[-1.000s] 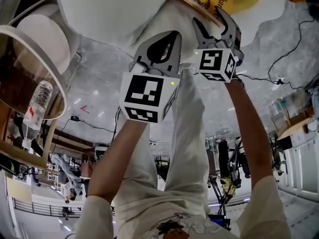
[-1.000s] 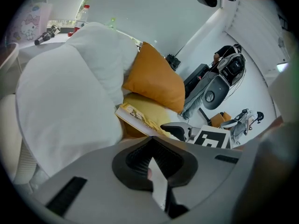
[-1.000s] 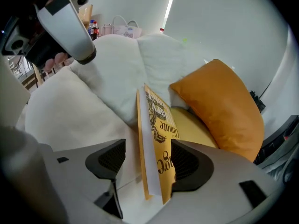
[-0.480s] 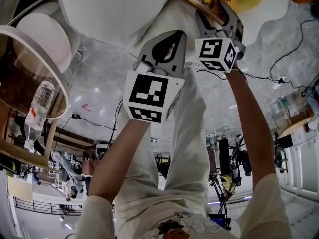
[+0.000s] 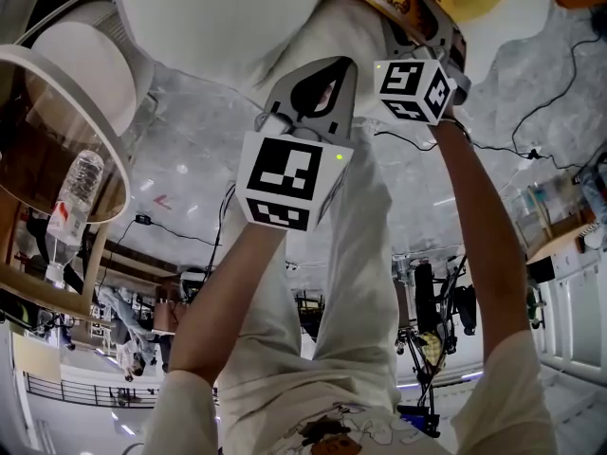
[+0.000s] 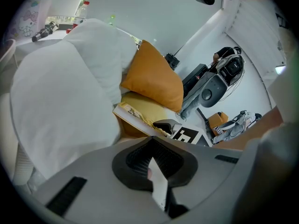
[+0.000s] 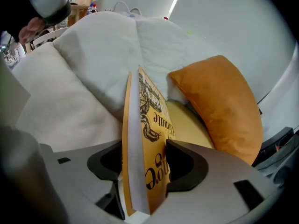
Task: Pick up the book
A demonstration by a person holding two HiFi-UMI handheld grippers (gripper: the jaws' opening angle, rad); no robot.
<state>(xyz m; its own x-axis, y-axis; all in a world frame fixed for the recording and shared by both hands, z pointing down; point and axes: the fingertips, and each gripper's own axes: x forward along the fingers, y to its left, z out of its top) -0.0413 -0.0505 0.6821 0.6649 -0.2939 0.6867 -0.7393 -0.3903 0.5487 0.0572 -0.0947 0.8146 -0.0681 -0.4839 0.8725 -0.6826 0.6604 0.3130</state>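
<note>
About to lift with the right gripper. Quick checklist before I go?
1. The book between the right gripper jaws: ok, edge-on; the jaws have just been closing.
2. Both jaws pressing its covers: cannot tell; one meets the printed cover, the other side is unclear.
3. Seated deep in the jaws: ok.
4. Clearance of the left gripper from the book: ok, jaws together, off to the side.
5. Gap between orange pillow and book: cannot tell at the far end.

The white cushion [image 7: 79, 78] crowds the book [image 7: 152, 139] on one side, the orange pillow [image 7: 224, 106] on the other.
</note>
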